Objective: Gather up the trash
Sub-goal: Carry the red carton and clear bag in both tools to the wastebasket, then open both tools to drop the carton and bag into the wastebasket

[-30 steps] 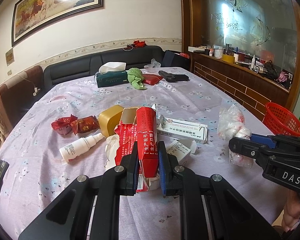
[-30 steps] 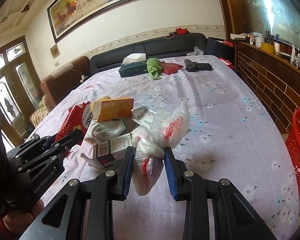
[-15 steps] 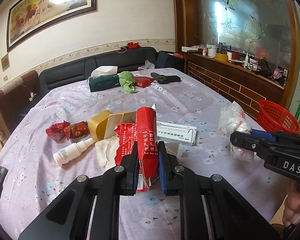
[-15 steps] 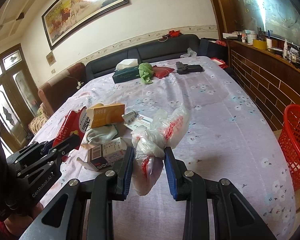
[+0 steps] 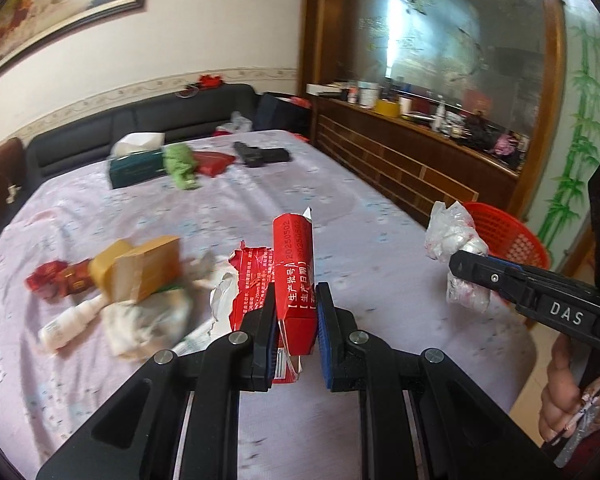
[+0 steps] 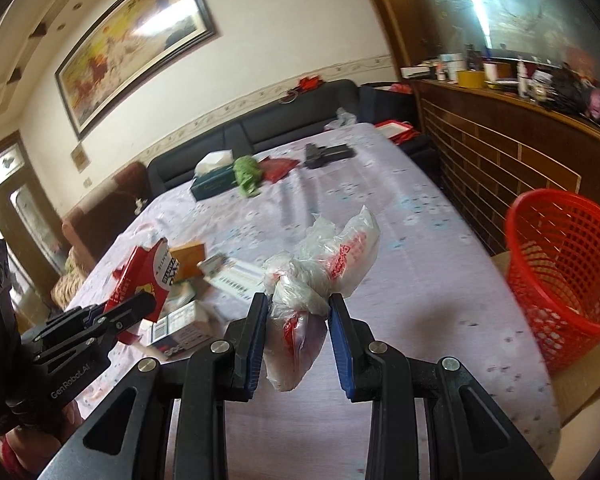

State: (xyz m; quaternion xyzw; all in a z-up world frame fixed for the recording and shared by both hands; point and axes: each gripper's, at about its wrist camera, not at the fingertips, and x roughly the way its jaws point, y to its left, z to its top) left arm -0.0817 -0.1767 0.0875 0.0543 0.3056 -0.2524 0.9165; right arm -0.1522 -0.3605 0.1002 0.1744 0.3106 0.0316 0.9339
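Left gripper (image 5: 296, 320) is clamping a torn red carton (image 5: 294, 276), jaws pressed tight on it, holding it upright above the near part of the floral tablecloth (image 5: 260, 208). Right gripper (image 6: 298, 320) is pinching a crumpled clear plastic bag (image 6: 320, 264) with red print, jaws narrowly apart around it. A red mesh basket (image 6: 560, 272) is standing beside the table's right edge. More boxes (image 5: 148, 268) and a white bottle (image 5: 68, 324) are lying at near left.
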